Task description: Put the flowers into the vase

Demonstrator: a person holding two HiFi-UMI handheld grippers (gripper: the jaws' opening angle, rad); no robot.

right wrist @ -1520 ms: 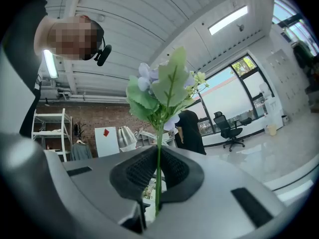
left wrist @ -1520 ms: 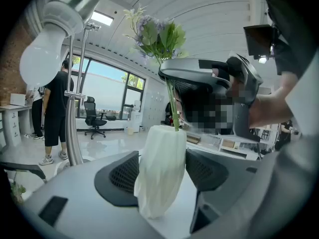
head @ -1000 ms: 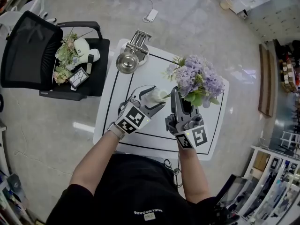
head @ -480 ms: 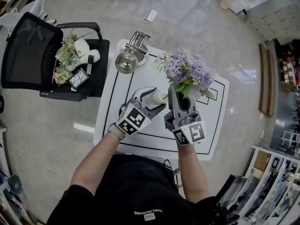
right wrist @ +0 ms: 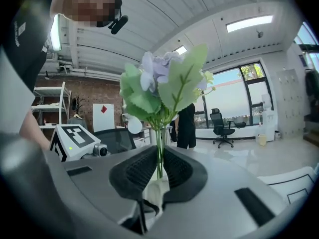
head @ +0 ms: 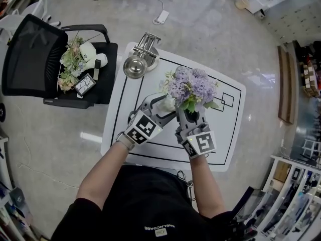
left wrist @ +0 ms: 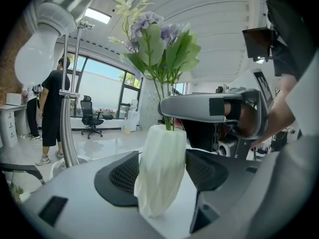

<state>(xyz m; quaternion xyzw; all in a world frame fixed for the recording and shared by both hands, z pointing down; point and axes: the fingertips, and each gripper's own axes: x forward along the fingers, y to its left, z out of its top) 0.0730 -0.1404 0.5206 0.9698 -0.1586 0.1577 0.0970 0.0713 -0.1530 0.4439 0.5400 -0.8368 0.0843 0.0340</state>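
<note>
A faceted white vase (head: 167, 103) stands on the white table (head: 123, 119), and my left gripper (head: 161, 106) is shut on it, one pad on each side of the vase (left wrist: 160, 163). My right gripper (head: 189, 113) is shut on the green stems of a bunch of purple flowers (head: 190, 87) with green leaves. The bunch stands upright right above the vase. In the left gripper view the stems (left wrist: 167, 118) run down into the vase's mouth. In the right gripper view the stems (right wrist: 159, 148) are pinched between the pads, with the vase's white rim (right wrist: 155, 193) just below.
A shiny metal stand (head: 140, 59) sits at the table's far edge. Left of the table a black office chair (head: 30, 59) carries more flowers (head: 70, 64) and small items. A person in black (left wrist: 50, 108) stands farther off in the room.
The right gripper has carried the flowers left and down, from right of the vase to directly over it. The left gripper and the vase have stayed put.
</note>
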